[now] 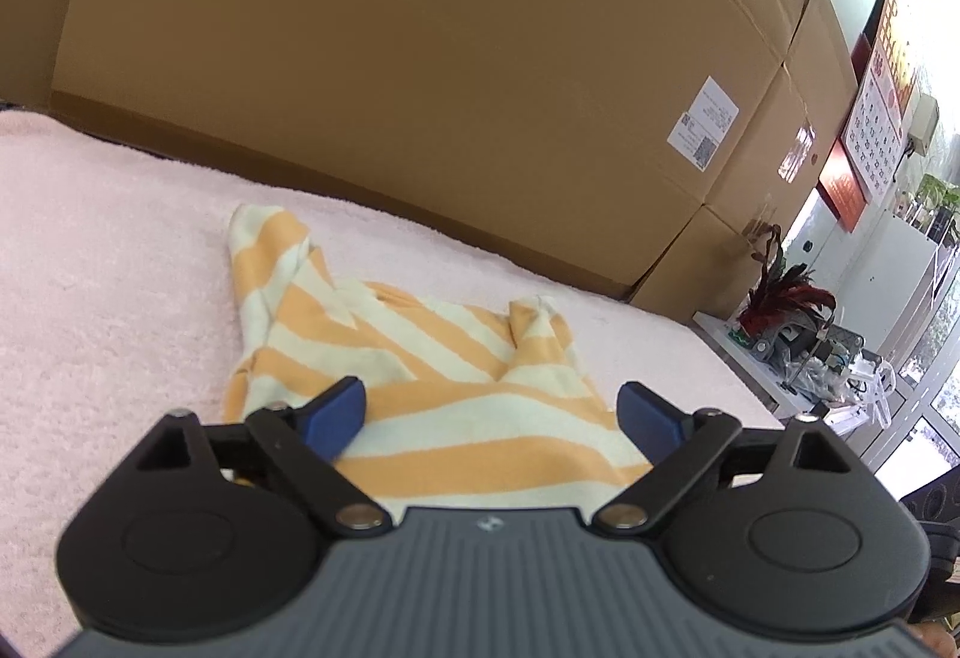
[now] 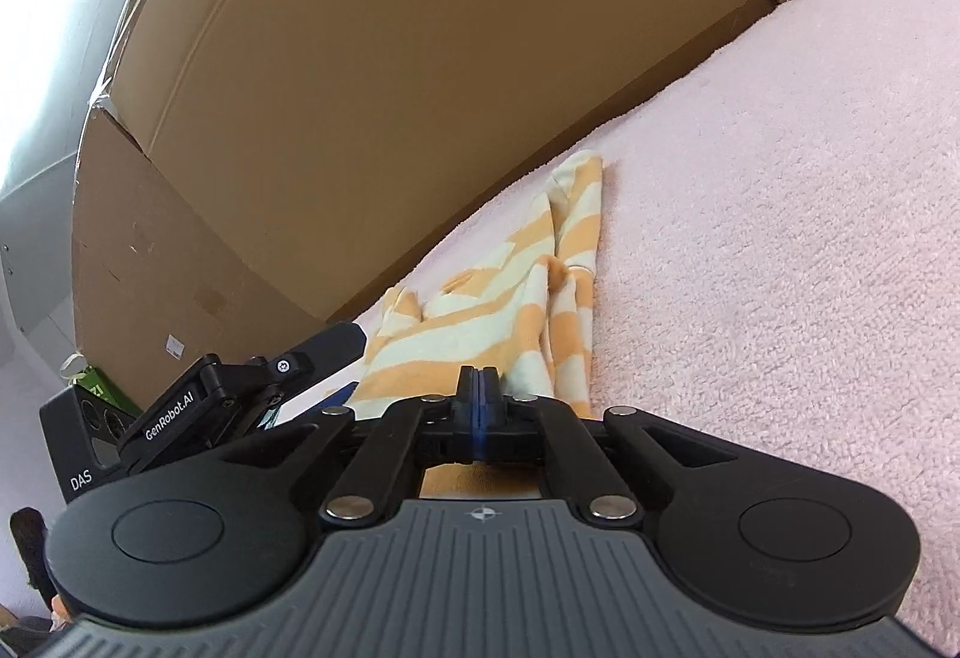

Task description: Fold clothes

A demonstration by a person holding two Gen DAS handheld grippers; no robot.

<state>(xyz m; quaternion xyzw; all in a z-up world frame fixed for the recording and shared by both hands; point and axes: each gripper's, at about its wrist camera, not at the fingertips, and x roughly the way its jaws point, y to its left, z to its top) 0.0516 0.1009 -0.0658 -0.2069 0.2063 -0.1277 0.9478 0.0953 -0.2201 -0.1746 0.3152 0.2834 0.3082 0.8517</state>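
Right now your left gripper (image 1: 489, 409) hangs with its blue fingers (image 1: 333, 412) spread wide, holding nothing, one either side of the near edge of the orange-and-cream striped garment (image 1: 420, 358). Your right gripper (image 2: 479, 388) has its fingers pressed together at the near edge of the same garment (image 2: 480, 322); whether cloth is actually pinched between them cannot be told from either view. The garment lies crumpled on the pink fleecy blanket (image 1: 108, 286), one sleeve trailing away toward the large cardboard boxes (image 1: 420, 58) that stand along the blanket's far edge. In the right wrist view your left gripper (image 2: 324, 352) sits just beside the garment's left edge, close to the right one.
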